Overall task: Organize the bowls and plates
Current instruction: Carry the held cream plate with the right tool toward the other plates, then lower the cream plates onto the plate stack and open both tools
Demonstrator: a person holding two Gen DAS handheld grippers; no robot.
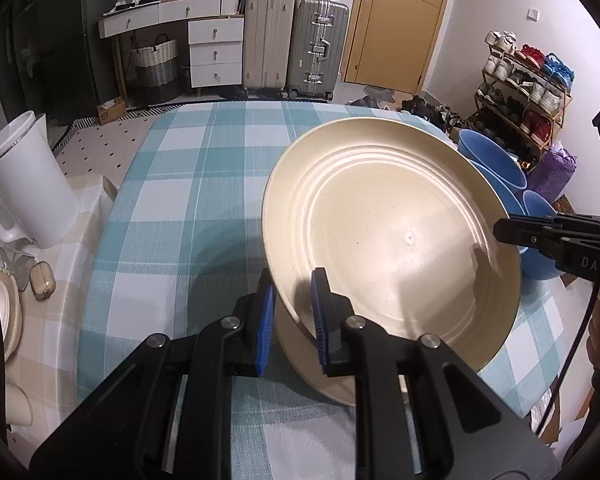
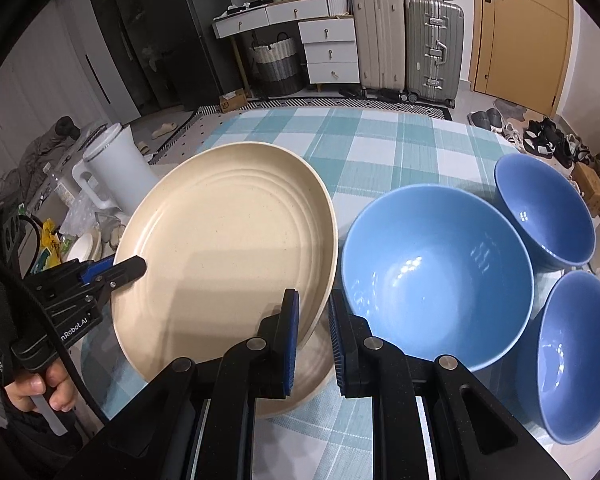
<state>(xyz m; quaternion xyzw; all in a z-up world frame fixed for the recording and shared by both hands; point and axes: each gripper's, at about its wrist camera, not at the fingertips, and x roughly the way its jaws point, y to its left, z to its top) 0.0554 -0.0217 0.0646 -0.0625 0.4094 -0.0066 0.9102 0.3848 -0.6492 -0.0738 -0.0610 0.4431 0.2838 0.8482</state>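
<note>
The cream plate (image 2: 228, 240) is held up off the table, tilted, gripped on opposite sides of its rim by both grippers: the left gripper (image 1: 292, 312) has its narrow jaws pinched on the near-left rim, and the right gripper (image 2: 314, 340) is clamped on the rim at the side nearest the bowls. Just beneath the lifted plate lies a second cream plate (image 2: 300, 384) flat on the checked tablecloth (image 2: 380, 148), toward the near edge of the table, so the held one looks about to be set down on top of it as a stack. To the right, three blue bowls sit apart from one another near the table's right edge: a large bowl (image 2: 436, 276) just beside the plates, a far bowl (image 2: 544, 208) and a near bowl (image 2: 580, 352). As I judge it, the plates are nearly stacked, while the bowls are not yet nested; that part of the job remains. A white pitcher (image 2: 116, 168) stands off the table's left edge.
</note>
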